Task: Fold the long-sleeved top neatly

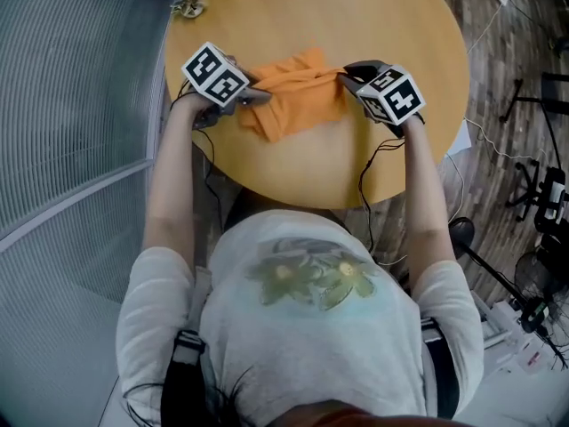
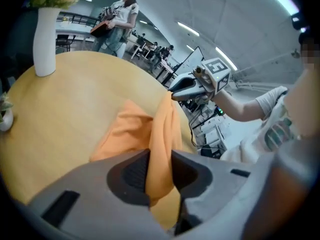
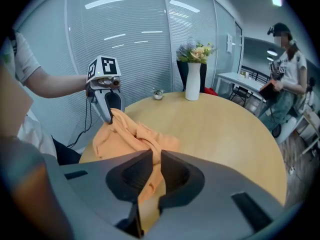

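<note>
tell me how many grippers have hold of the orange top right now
2. The left gripper is shut on the orange top at its left end, and the right gripper on its right end, with the cloth bunched between them. No other gripper is in view.

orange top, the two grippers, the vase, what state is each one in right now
orange long-sleeved top: bunched and rumpled on the round wooden table, pinched at both sides, not neatly folded.
left gripper: shut on the top's fabric.
right gripper: shut on the top's fabric.
white vase: upright on the table, holding flowers.
</note>
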Motion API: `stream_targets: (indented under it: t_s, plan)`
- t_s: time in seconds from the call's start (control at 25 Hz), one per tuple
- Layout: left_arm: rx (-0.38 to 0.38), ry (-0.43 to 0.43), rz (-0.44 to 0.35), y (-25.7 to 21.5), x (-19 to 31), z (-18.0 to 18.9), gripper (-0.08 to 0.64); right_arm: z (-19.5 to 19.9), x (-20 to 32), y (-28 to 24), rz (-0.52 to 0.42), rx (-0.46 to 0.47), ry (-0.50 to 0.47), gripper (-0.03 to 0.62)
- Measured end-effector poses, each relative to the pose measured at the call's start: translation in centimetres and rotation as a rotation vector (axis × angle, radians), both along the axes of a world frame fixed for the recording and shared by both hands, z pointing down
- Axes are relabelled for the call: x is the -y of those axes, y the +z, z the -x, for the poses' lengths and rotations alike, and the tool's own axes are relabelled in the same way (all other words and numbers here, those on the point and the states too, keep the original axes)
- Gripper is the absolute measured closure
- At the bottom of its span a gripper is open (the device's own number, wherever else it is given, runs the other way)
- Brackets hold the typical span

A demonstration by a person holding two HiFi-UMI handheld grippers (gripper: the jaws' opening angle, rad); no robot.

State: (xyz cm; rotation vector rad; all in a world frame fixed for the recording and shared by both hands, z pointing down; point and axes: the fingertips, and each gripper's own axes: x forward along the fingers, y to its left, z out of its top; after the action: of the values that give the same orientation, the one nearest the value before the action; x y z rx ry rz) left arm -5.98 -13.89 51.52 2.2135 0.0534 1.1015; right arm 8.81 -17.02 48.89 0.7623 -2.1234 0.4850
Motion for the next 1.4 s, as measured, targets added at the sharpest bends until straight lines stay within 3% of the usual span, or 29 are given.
stream_targets:
  t_s: [0.12, 0.24, 0.36, 0.48, 0.6, 0.68, 0.76, 0.84, 0.92, 1.16, 1.4]
  plan:
    - [-0.010, -0.109, 0.086, 3.1, 3.7, 1.1, 0.460, 0.9, 3.2, 3.4, 0.058, -0.002, 0.050, 0.531]
    - [-0.008, -0.234, 0.106, 7.3, 6.9, 2.2, 0.449, 1.6, 6.0, 7.9, 0.112, 0.006, 0.116, 0.531]
    - [-0.017, -0.310, 0.077, 8.8, 9.3, 2.7, 0.429, 0.9, 8.6, 9.7, 0.121, 0.020, 0.227, 0.509]
    - [-0.095, -0.411, 0.045, 6.7, 11.0, 3.3, 0.405, -0.2, 9.8, 6.9, 0.042, 0.097, 0.314, 0.459]
    - [-0.161, -0.521, -0.071, 3.2, 13.0, 5.0, 0.405, 0.4, 9.1, 3.4, -0.032, 0.169, 0.246, 0.459]
    - [-0.161, -0.512, -0.186, 1.5, 13.0, 5.6, 0.405, 1.5, 7.9, 2.9, -0.038, 0.155, 0.133, 0.459]
    - [-0.125, -0.422, -0.253, 1.5, 11.6, 4.9, 0.405, 2.1, 7.4, 4.1, -0.040, 0.059, 0.045, 0.459]
    - [-0.066, -0.324, -0.259, 3.3, 9.9, 3.7, 0.405, 2.1, 7.8, 6.0, -0.051, -0.056, 0.011, 0.459]
    - [-0.021, -0.287, -0.241, 5.4, 8.9, 2.8, 0.405, 2.2, 9.0, 7.5, -0.058, -0.096, 0.048, 0.464]
    - [0.059, -0.482, -0.200, 8.5, 10.2, 3.8, 0.449, 3.1, 12.0, 10.8, 0.008, -0.086, 0.265, 0.474]
    - [0.082, -0.653, -0.255, 9.5, 11.5, 4.6, 0.448, 2.0, 12.4, 12.0, 0.052, -0.015, 0.406, 0.453]
